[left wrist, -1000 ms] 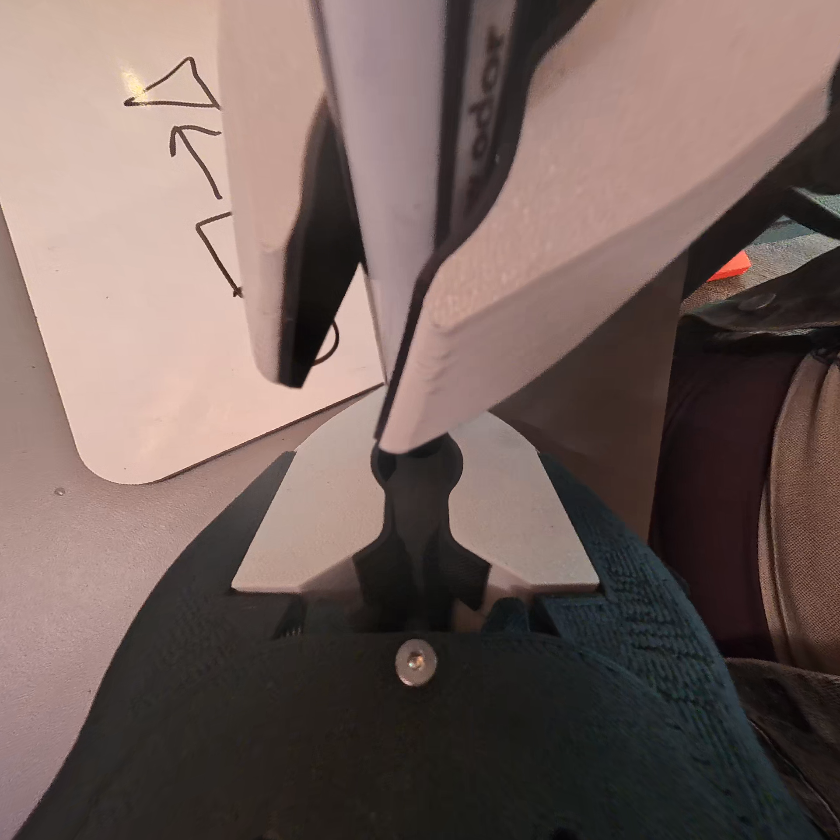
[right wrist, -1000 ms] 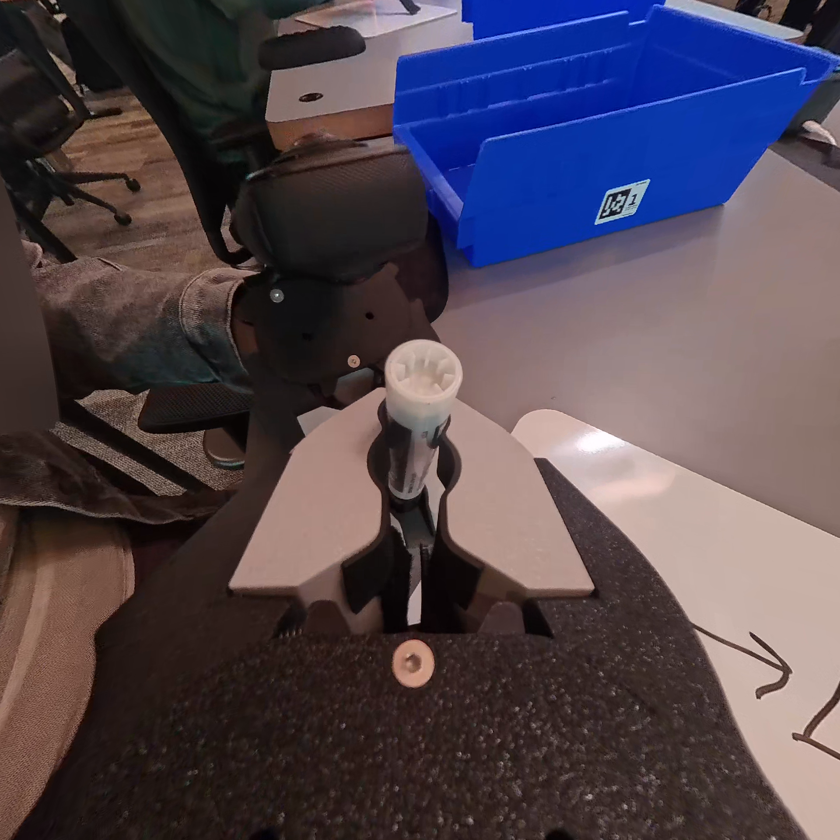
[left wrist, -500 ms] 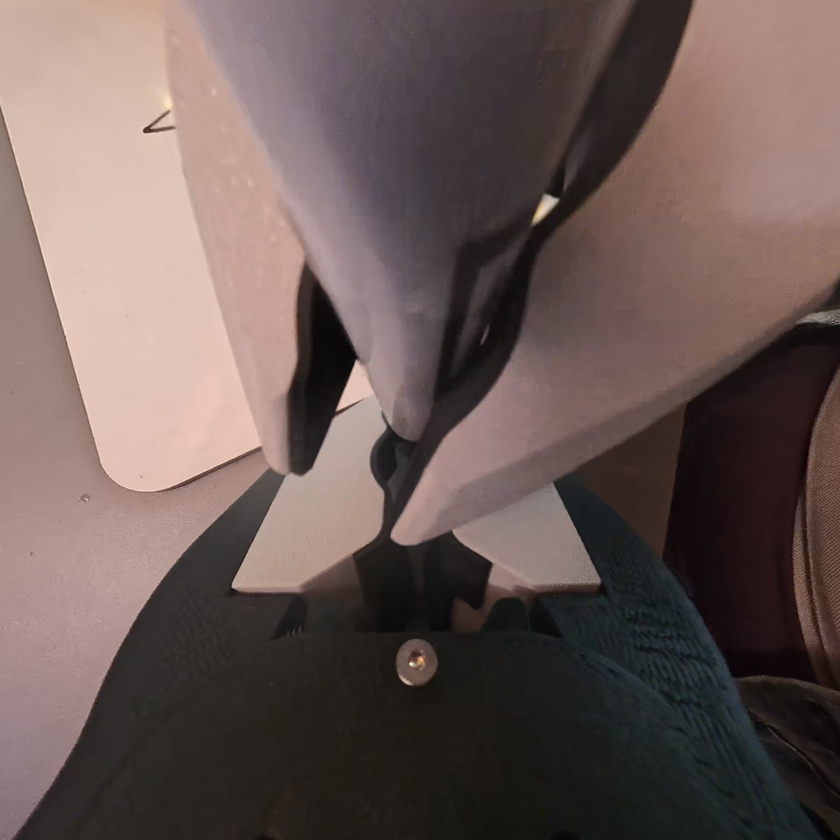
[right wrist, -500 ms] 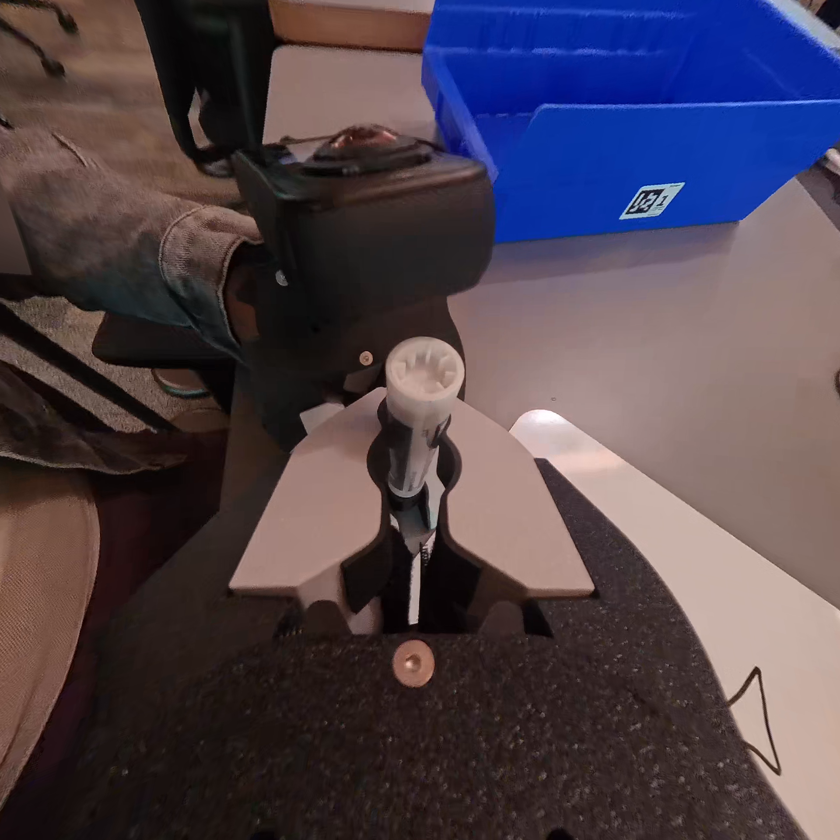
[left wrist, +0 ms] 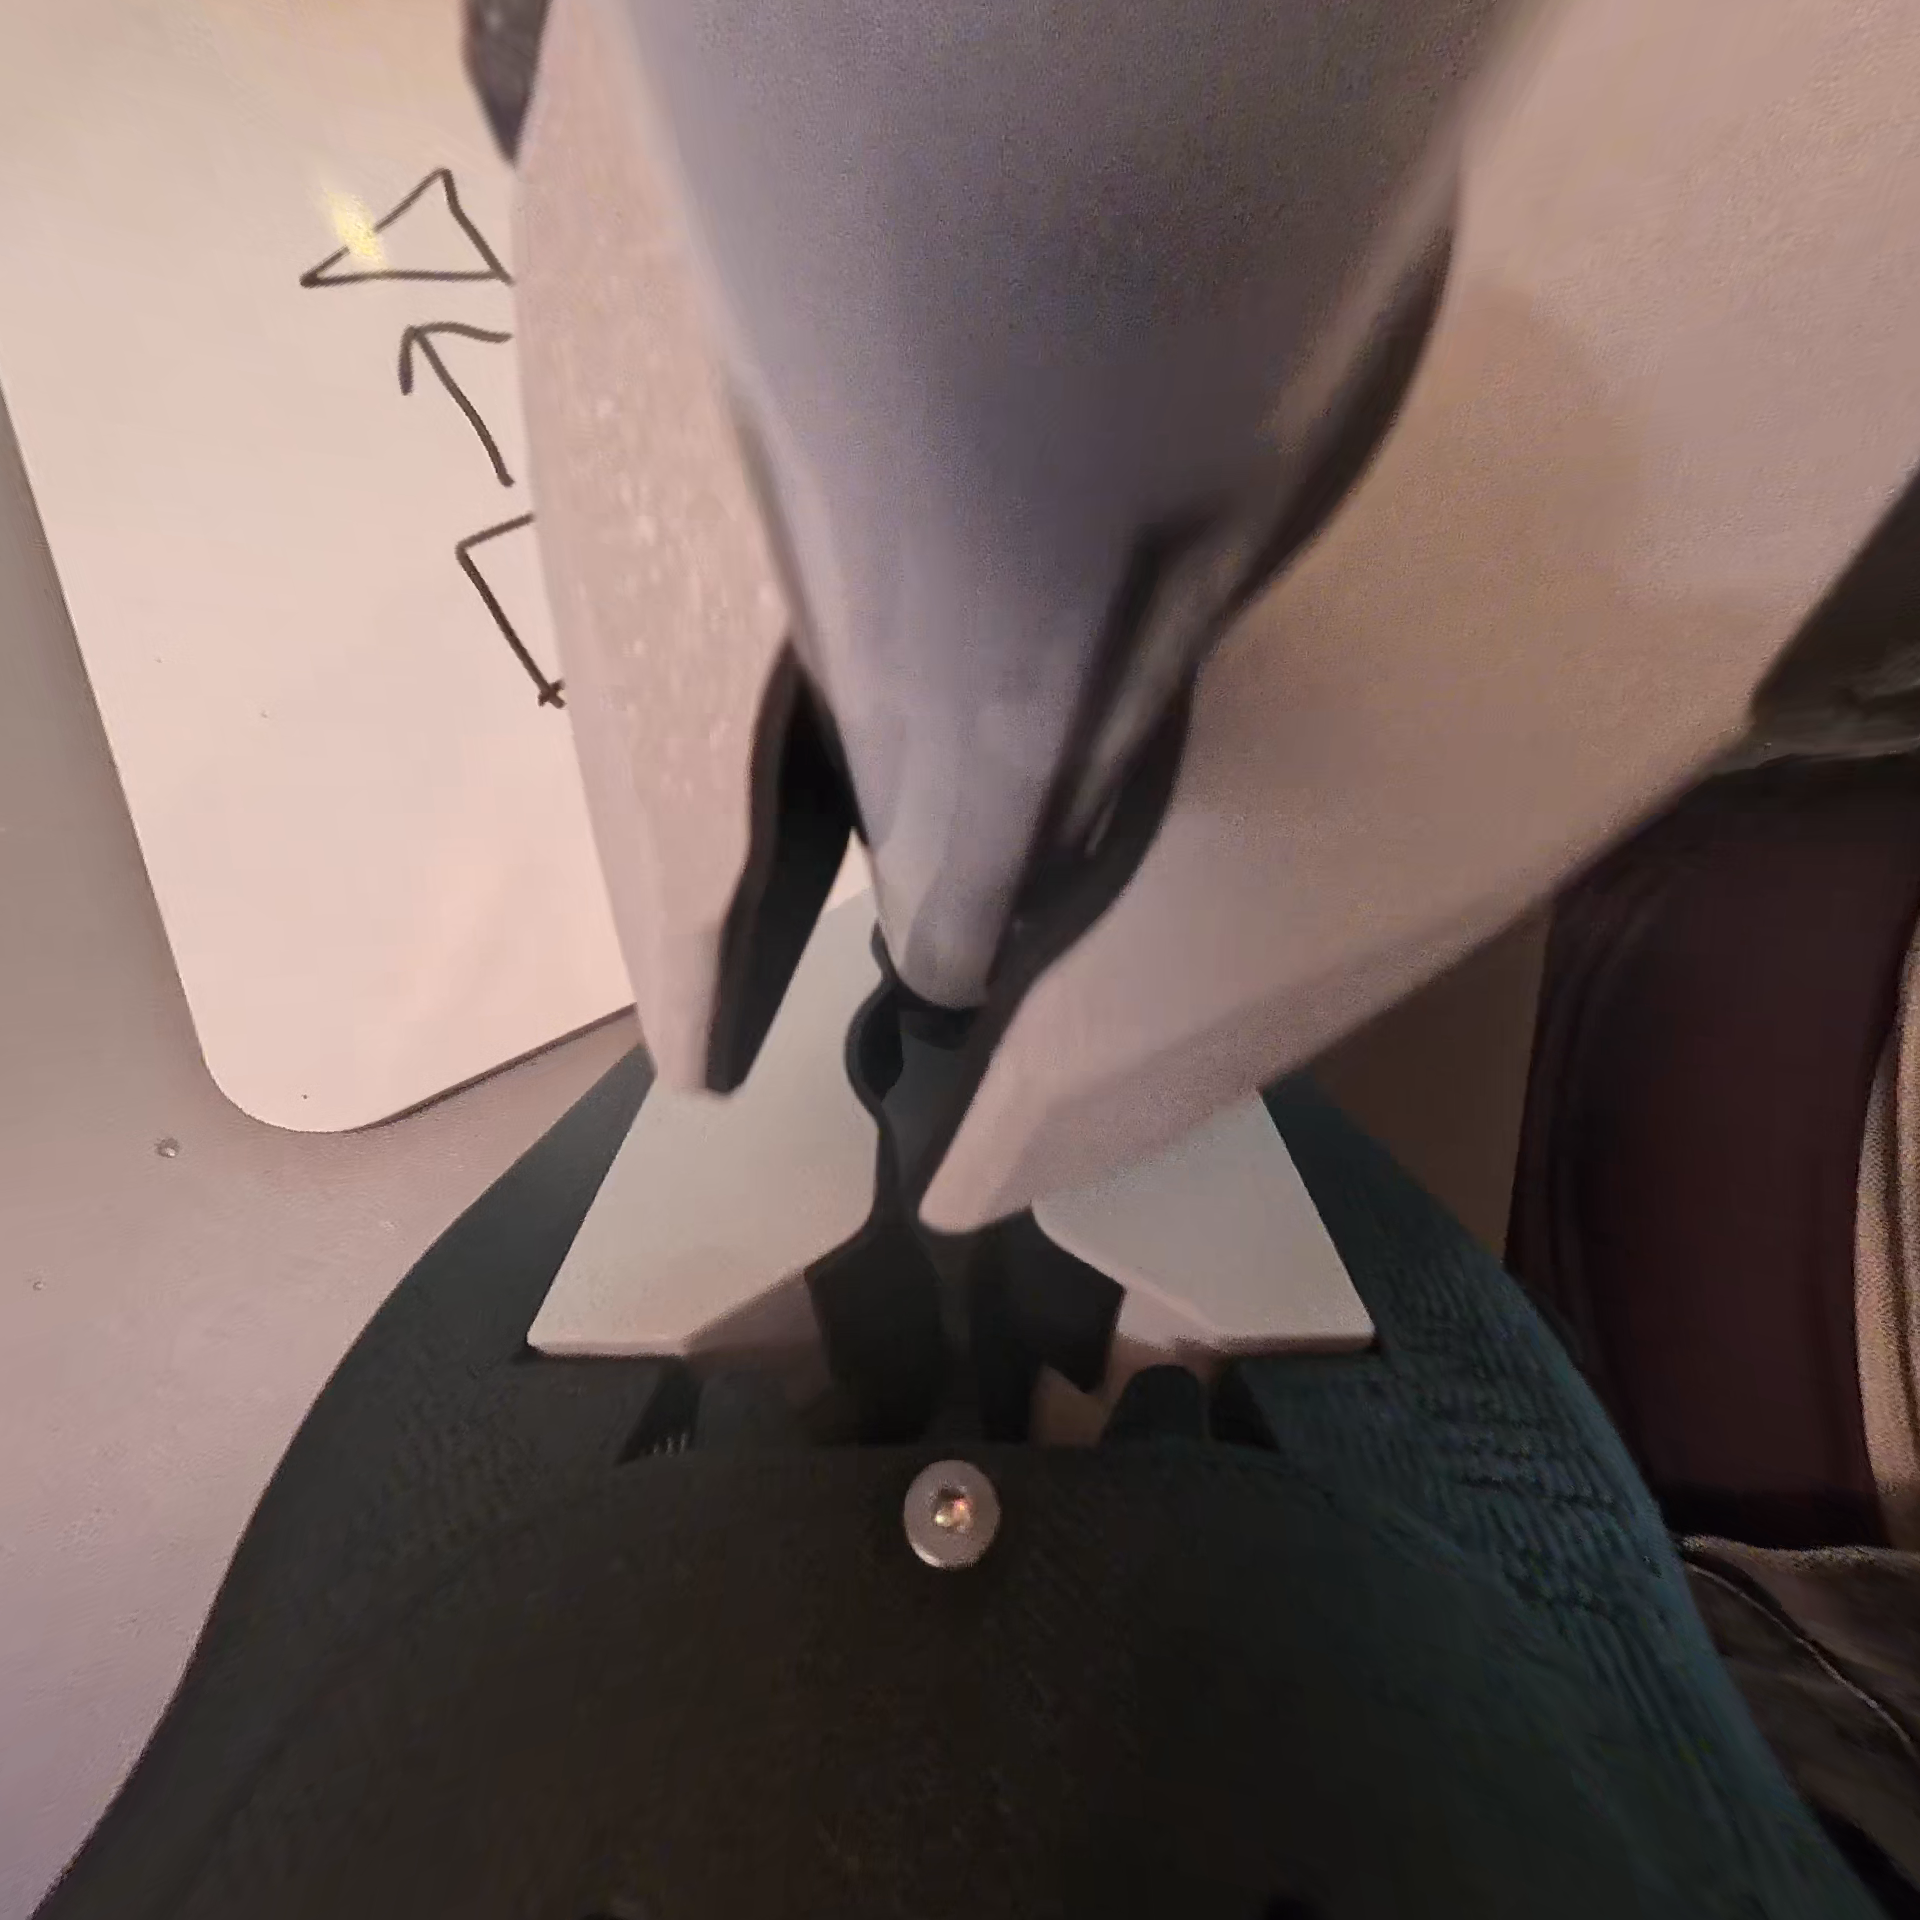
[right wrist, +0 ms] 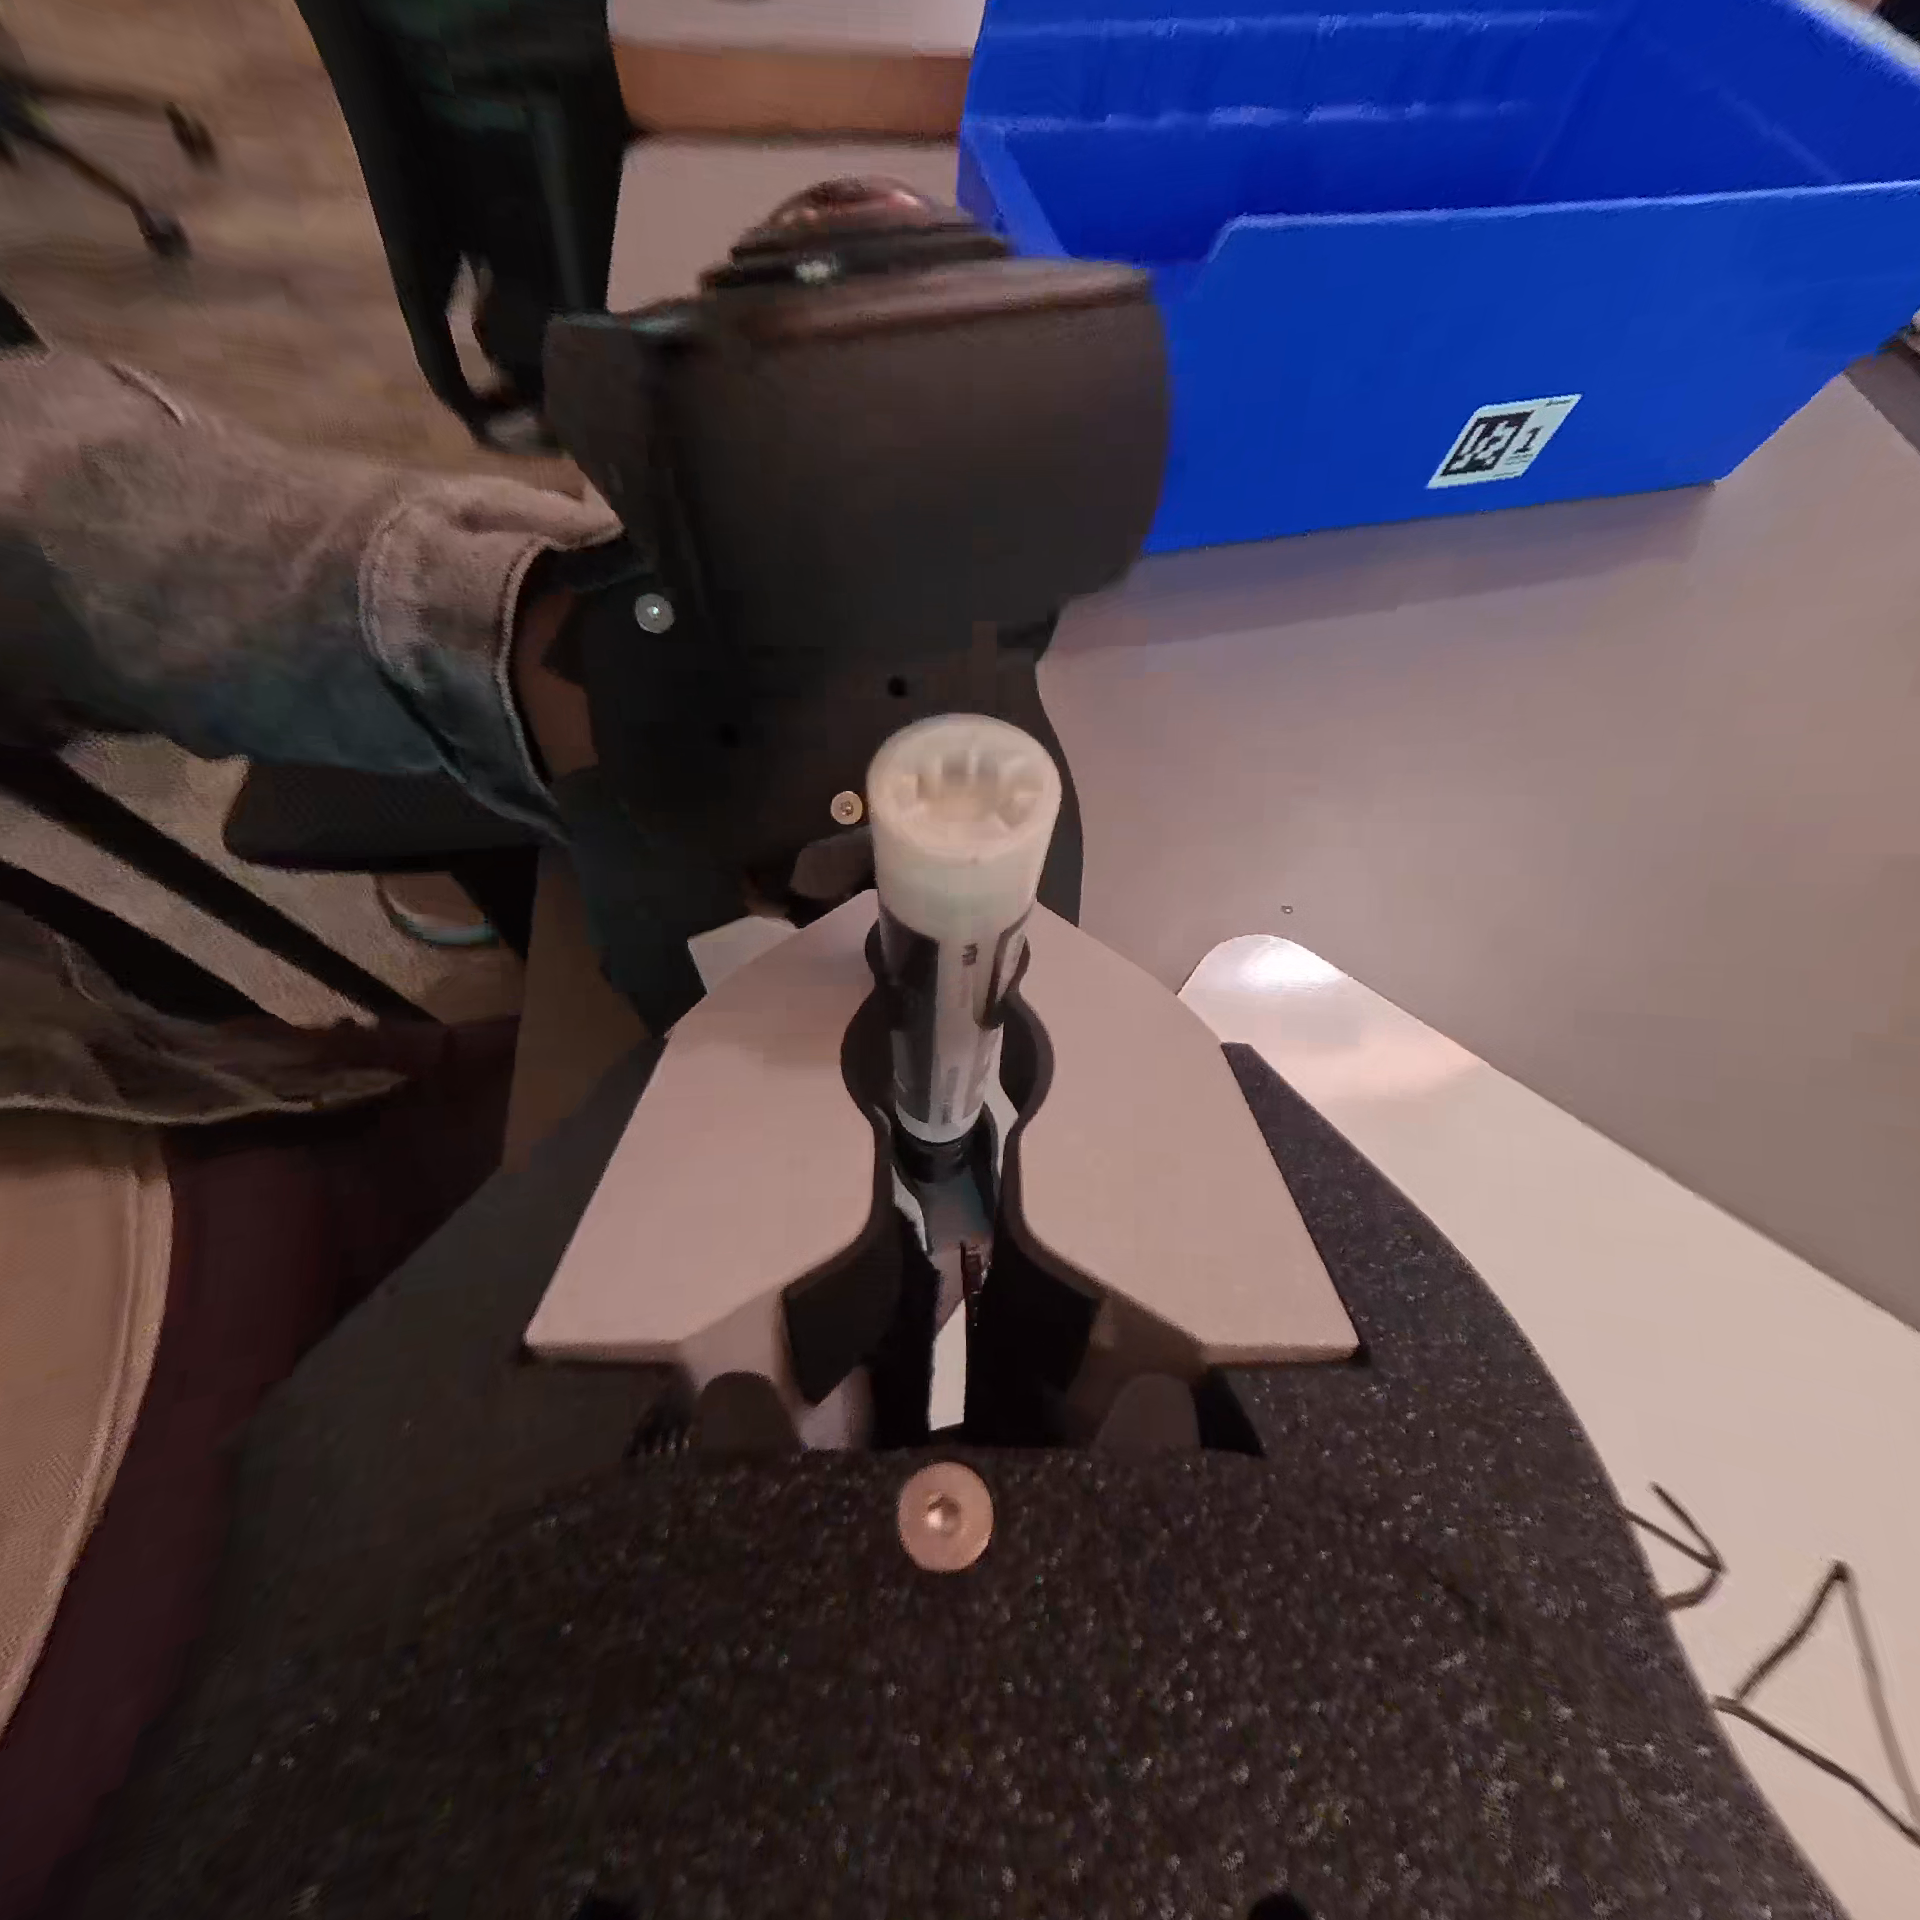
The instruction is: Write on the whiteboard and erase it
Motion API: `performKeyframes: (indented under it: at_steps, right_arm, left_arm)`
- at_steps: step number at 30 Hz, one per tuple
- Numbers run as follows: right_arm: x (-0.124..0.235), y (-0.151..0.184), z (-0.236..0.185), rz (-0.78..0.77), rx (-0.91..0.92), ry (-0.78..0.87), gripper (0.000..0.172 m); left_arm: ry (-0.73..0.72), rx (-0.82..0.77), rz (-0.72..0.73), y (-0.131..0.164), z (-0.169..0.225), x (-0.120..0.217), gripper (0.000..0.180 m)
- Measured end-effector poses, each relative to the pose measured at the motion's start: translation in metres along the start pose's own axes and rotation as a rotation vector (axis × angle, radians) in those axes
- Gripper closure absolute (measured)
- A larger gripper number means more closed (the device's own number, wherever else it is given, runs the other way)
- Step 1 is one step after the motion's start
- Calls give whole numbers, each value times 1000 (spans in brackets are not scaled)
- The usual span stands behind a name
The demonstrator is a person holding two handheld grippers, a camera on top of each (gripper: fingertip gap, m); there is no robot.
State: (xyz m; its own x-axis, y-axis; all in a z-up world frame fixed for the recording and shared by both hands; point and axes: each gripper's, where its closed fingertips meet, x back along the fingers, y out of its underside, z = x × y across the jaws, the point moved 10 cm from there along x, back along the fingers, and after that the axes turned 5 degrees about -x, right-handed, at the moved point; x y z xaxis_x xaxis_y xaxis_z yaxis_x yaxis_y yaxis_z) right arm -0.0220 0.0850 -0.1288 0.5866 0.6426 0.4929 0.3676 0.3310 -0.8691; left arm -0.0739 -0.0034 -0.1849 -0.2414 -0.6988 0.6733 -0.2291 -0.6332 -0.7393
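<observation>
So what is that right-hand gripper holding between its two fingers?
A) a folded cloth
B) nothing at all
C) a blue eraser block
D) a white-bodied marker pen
D: in the right wrist view a marker with a white end and a black-and-white barrel stands up between the fingers of the right gripper, which close on its barrel.

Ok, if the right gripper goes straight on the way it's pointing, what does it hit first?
The left gripper, whose black housing sits dead ahead. The white-ended black-and-white marker pen clamped in the right gripper's jaws leads, so its end would touch first. The gap looks small, though depth is unclear.
</observation>
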Motion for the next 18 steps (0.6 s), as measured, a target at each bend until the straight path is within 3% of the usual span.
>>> performKeyframes:
  at_steps: [2, 4, 5, 9, 11, 18]
  right_arm:
    - [8, 5, 7, 20, -83, -33, 154]
    - [20, 3, 14, 66, -112, -9, 127]
    - [27, -1, 15, 112, -102, 7, 123]
    - [31, -12, 16, 118, -22, -12, 133]
    - [28, -14, 12, 90, 33, -56, 150]
    - [22, -21, 5, -99, 68, -6, 151]
  left_arm:
    - [3, 1, 0, 0, 0, 0, 164]
    - [1, -1, 0, 0, 0, 0, 164]
    - [1, -1, 0, 0, 0, 0, 164]
    - [9, 8, 2, 0, -1, 0, 165]
    - [10, 10, 1, 0, -1, 0, 165]
    - [-11, -14, -1, 0, 1, 0, 164]
